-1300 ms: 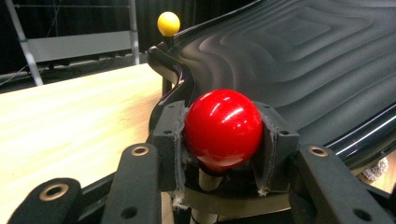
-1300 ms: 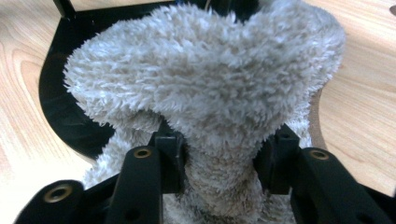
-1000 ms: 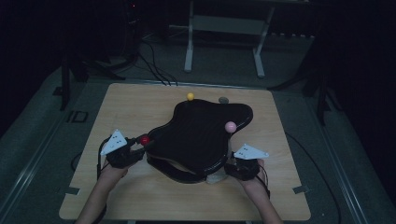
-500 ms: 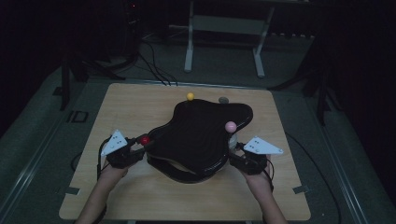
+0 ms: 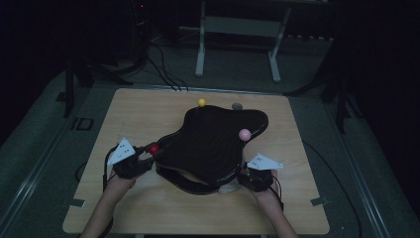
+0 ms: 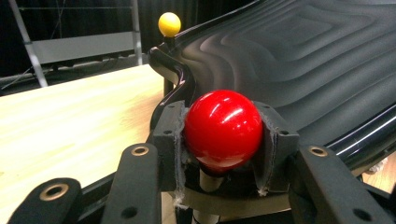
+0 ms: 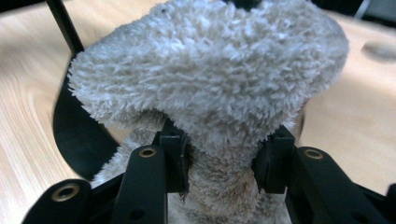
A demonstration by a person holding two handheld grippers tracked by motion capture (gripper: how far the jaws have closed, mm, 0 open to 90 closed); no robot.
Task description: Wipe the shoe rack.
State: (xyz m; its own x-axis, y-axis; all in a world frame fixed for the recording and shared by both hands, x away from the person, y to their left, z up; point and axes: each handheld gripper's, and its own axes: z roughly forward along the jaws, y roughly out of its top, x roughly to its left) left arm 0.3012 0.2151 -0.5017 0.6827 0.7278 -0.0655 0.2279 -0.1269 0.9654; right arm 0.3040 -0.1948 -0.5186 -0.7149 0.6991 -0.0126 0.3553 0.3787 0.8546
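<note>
Left gripper (image 6: pixel 223 154) clamps red knob (image 6: pixel 223 128) – right gripper (image 7: pixel 223 163) squeezes plush handle (image 7: pixel 210 84)

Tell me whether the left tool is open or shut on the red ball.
Shut on it: in the left gripper view, both pads of the left tool press the sides of the red ball.

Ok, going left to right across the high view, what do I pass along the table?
left gripper → red ball → yellow ball → small grey object → pink ball → right gripper
</note>
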